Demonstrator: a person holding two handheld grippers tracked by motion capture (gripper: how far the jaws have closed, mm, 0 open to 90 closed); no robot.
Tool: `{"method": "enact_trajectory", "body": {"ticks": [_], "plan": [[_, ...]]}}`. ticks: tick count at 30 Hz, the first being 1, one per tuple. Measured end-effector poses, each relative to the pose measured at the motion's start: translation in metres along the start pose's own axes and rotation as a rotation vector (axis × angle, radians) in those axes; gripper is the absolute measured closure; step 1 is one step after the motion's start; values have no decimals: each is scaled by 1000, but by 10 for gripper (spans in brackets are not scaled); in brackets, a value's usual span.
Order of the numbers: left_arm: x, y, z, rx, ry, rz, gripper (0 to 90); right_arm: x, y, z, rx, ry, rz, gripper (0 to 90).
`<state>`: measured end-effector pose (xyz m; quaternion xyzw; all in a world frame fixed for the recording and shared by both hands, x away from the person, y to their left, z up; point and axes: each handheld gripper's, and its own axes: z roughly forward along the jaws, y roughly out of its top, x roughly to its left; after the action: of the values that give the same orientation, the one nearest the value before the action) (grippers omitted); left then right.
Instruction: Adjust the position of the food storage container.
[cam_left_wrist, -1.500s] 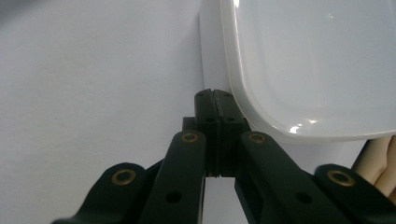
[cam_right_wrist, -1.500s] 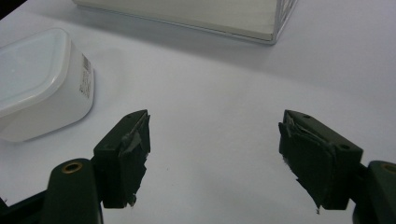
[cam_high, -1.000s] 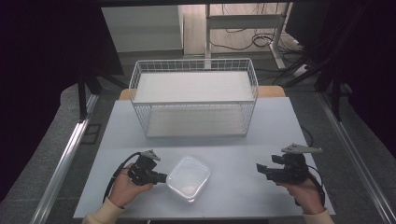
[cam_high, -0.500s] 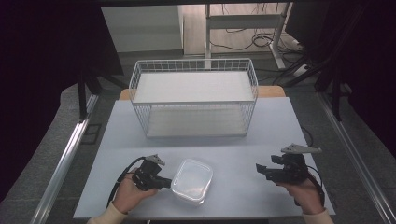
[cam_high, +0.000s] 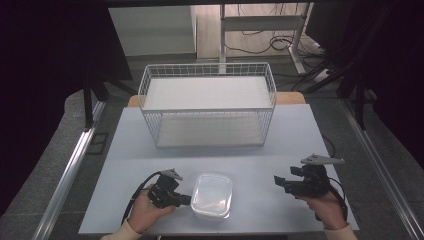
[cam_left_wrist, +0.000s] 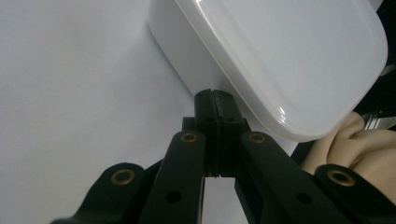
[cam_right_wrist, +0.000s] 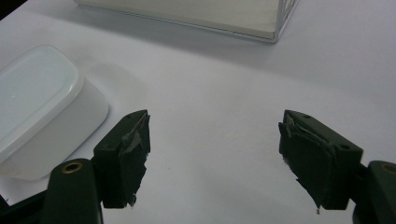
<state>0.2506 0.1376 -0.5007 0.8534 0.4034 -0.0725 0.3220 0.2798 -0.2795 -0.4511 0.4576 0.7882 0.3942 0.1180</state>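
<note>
1. High view: a white table (cam_high: 150, 135) carries a white wire basket (cam_high: 207, 107) at its far side and a clear lidded plastic container (cam_high: 212, 195) near the front edge, left of the middle.
2. The left gripper (cam_high: 184, 200), held in the person's left hand (cam_high: 145, 212), lies low at the container's left side, with its jaw tips right at the container's wall.
3. Left gripper view: the left gripper's (cam_left_wrist: 215, 100) two black jaws are pressed together with nothing between them, and their tips sit against the container's (cam_left_wrist: 289, 60) side wall, just under the lid's rim.
4. In that same view the container stands flat on the table (cam_left_wrist: 70, 93), with its lid on; part of a hand (cam_left_wrist: 355, 147) shows beyond it at the right edge.
5. The right gripper (cam_high: 280, 182), held in the right hand (cam_high: 325, 205), hovers over bare table to the right of the container, well apart from it and pointing towards it.
6. Right gripper view: the right gripper's (cam_right_wrist: 215, 154) jaws stand spread wide and hold nothing; worn black pads (cam_right_wrist: 135, 154) show on their inner faces.
7. In that view the container (cam_right_wrist: 42, 107) lies to the left of the jaws, and the basket's (cam_right_wrist: 275, 23) lower edge runs along the top.
</note>
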Motion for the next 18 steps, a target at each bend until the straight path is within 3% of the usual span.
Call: {"method": "enact_trajectory", "body": {"ticks": [18], "plan": [[-10, 6, 9, -20, -35, 13, 900, 0, 0, 0, -4, -1, 2, 246]]}}
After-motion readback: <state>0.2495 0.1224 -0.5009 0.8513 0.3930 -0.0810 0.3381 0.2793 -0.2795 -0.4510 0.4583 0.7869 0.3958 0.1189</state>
